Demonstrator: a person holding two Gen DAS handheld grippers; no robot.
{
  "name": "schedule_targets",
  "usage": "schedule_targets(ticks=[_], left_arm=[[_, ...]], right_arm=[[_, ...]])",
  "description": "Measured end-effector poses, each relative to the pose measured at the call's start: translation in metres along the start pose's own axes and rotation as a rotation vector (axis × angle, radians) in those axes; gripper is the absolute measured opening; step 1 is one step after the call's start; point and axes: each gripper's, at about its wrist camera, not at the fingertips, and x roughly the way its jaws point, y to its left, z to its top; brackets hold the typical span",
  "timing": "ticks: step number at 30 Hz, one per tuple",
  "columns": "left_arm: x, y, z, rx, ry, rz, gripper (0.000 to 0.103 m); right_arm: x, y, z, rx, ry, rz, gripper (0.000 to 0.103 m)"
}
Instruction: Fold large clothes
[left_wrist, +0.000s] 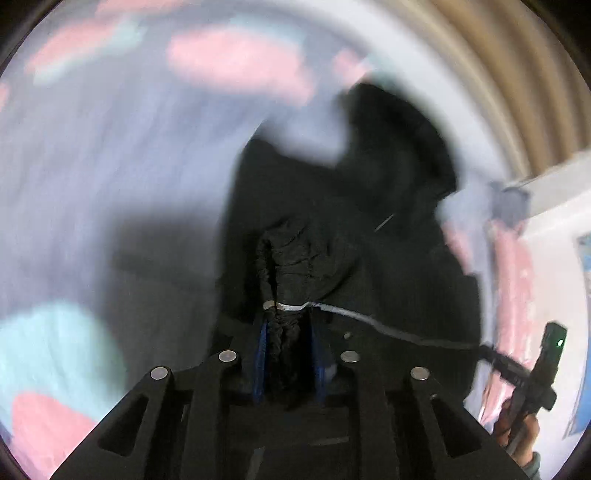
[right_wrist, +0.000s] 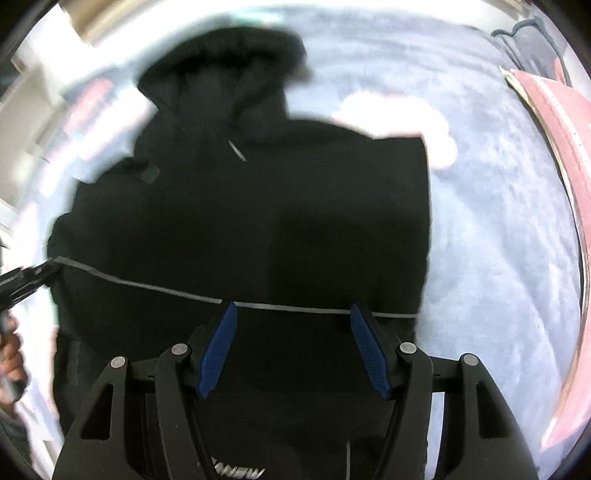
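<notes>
A black hoodie (right_wrist: 258, 206) lies spread on a lavender blanket (right_wrist: 498, 221), its hood (right_wrist: 221, 74) at the far end. A thin grey stripe (right_wrist: 147, 286) runs across its lower part. In the left wrist view my left gripper (left_wrist: 288, 332) is shut on a bunched fold of the hoodie (left_wrist: 332, 206) right at the stripe (left_wrist: 369, 321), with black cloth squeezed between the blue pads (left_wrist: 262, 354). My right gripper (right_wrist: 293, 308) hovers over the stripe near the hoodie's right side, open, with nothing pressed between its fingers. Both views are blurred.
The blanket (left_wrist: 92, 166) has pink and pale teal patches. A pink cushion or cover (right_wrist: 565, 147) lies along the right edge. A beige curtain (left_wrist: 517, 74) and white furniture (left_wrist: 554, 206) stand beyond the bed. A hand (left_wrist: 517, 432) holds the right gripper.
</notes>
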Motion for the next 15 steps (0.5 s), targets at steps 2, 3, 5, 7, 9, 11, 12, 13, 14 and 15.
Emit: schedule_targets(ticks=[2,3,5,7,9,11,12,13,14,15], left_arm=[[0.014,0.006,-0.008,-0.016,0.016,-0.019,0.027],[0.018,0.003,-0.01,0.001,0.003,-0.004,0.028],[0.021,-0.007,-0.011,0.045,-0.002,0.042,0.029],[0.017,-0.012,-0.007,0.044,0.003,0.063,0.03],[0.007,-0.013,-0.004,0.027,0.0,0.062,0.032],[-0.02,-0.022,-0.004,0.041,-0.059,0.064,0.034],[-0.034,-0.029,-0.004,0.064,-0.104,0.081,0.038],[-0.047,-0.036,-0.002,0.084,-0.142,0.084,0.053],[-0.058,-0.045,0.0,0.104,-0.184,0.066,0.063],[-0.064,-0.054,0.002,0.125,-0.217,0.031,0.075]], right_arm=[[0.027,0.006,-0.003,-0.031,0.037,-0.077,0.067],[0.035,0.009,-0.004,-0.054,0.036,-0.108,0.067],[0.041,0.012,-0.004,-0.069,0.033,-0.134,0.068],[0.04,0.012,0.0,-0.069,0.052,-0.133,0.068],[0.03,0.009,0.005,-0.048,0.065,-0.106,0.068],[0.012,0.007,0.01,-0.031,0.032,-0.068,0.068],[-0.001,0.009,0.014,-0.03,-0.004,-0.043,0.068],[-0.013,0.012,0.019,-0.036,-0.045,-0.021,0.07],[-0.018,0.015,0.024,-0.041,-0.068,-0.009,0.072],[-0.022,0.021,0.032,-0.048,-0.09,0.009,0.076]])
